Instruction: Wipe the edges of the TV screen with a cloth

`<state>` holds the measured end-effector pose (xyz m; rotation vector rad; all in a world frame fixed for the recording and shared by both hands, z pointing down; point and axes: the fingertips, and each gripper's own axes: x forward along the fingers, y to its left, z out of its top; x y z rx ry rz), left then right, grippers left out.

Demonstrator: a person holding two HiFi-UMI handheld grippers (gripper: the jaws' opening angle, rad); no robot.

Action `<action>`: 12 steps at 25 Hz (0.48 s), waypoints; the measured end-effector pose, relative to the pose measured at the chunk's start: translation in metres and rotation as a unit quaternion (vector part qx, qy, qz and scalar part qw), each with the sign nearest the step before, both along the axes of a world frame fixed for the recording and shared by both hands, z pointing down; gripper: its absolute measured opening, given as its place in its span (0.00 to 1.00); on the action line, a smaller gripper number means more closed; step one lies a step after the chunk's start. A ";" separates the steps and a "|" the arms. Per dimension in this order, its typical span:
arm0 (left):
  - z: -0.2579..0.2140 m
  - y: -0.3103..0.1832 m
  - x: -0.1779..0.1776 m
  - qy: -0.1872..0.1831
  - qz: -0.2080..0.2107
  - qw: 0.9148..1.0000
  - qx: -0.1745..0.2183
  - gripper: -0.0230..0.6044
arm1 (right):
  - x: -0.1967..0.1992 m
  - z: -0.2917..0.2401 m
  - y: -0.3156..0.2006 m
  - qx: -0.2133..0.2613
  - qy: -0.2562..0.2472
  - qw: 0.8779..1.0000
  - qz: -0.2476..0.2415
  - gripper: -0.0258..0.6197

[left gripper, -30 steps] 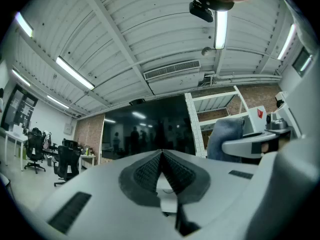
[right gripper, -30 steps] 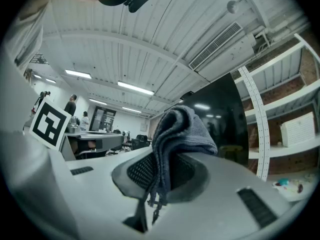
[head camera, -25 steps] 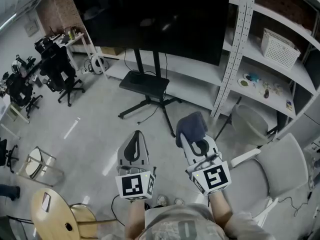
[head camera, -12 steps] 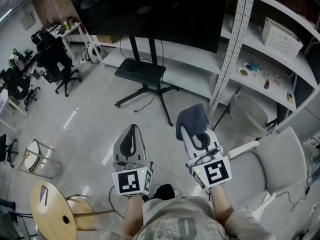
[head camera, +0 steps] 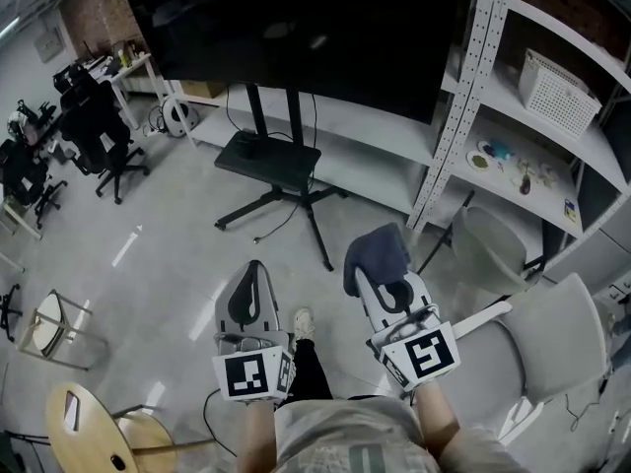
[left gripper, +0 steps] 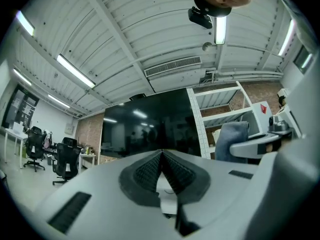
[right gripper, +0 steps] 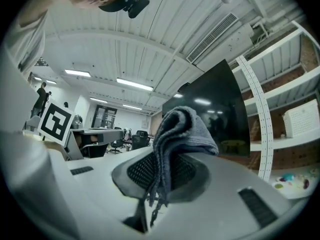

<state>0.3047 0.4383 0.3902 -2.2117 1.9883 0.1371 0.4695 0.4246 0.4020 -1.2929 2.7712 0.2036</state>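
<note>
Grey-blue cloth (head camera: 376,252) sits clamped in the right gripper (head camera: 379,269) at about 5 o'clock in the head view, its folded bulk bunched beyond the jaw tips. The left gripper (head camera: 252,282) rides beside it at 7 o'clock. The black TV screen (head camera: 296,28) fills 12 o'clock on its floor stand (head camera: 268,162), well apart from both grippers, with a loose cable (head camera: 281,223) lying by the stand's legs. A metal shelving rack (head camera: 449,116) rises just beside the screen's right edge at 1 o'clock.

In the left gripper view, the left gripper (left gripper: 161,155) has its ribbed pads pressed together tip to tip with nothing between them. The TV screen (left gripper: 150,124) lies dead ahead at 12 o'clock, and the cloth (left gripper: 231,139) shows at 3 o'clock.

In the right gripper view, the right gripper (right gripper: 161,170) bites the cloth (right gripper: 175,131) between its pads. The fabric humps over the tips and frayed threads dangle below. The TV screen (right gripper: 220,114) stands at 2 o'clock with the shelving rack (right gripper: 262,129) next to it.

No wiping looks begun. Likely troubles:
- Drag along the bezel could tug the cloth out of its narrow bite.
- If the hump flattens, hard jaw tips could scrape the glass.
- The rack upright could snag the gripper at the right edge.
- A firm push may rock the stand.
- The cable could catch a foot.
</note>
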 end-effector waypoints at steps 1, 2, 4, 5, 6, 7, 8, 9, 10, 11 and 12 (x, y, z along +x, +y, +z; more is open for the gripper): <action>0.002 -0.015 -0.006 0.004 0.000 1.000 0.005 0.06 | -0.005 0.002 -0.015 0.005 0.002 1.000 0.002 0.12; 0.004 -0.032 -0.014 0.010 0.000 1.000 0.007 0.06 | -0.013 0.004 -0.032 0.008 0.004 1.000 0.003 0.12; 0.004 -0.066 -0.033 0.024 -0.002 1.000 0.008 0.06 | -0.032 0.005 -0.068 0.009 0.005 1.000 0.001 0.12; 0.003 -0.084 -0.043 0.026 -0.004 1.000 0.009 0.06 | -0.044 0.003 -0.087 0.009 0.004 1.000 -0.001 0.12; 0.000 -0.102 -0.053 0.026 -0.005 1.000 0.011 0.06 | -0.055 0.000 -0.107 0.011 0.002 1.000 -0.003 0.12; -0.003 -0.122 -0.062 0.024 -0.004 1.000 0.013 0.06 | -0.067 -0.003 -0.128 0.015 0.001 1.000 -0.003 0.12; -0.006 -0.143 -0.071 0.022 -0.001 1.000 0.014 0.06 | -0.079 -0.008 -0.150 0.021 0.002 1.000 -0.003 0.12; -0.011 -0.164 -0.081 0.022 0.003 1.000 0.015 0.06 | -0.091 -0.015 -0.171 0.027 0.002 1.000 -0.002 0.12; -0.016 -0.188 -0.089 0.022 0.008 1.000 0.017 0.06 | -0.102 -0.022 -0.193 0.034 0.003 0.999 -0.002 0.12; -0.022 -0.212 -0.098 0.021 0.012 1.000 0.019 0.06 | -0.113 -0.031 -0.215 0.040 0.003 0.999 -0.001 0.12; -0.030 -0.236 -0.105 0.020 0.015 0.999 0.022 0.06 | -0.123 -0.040 -0.237 0.046 0.003 0.999 -0.001 0.12</action>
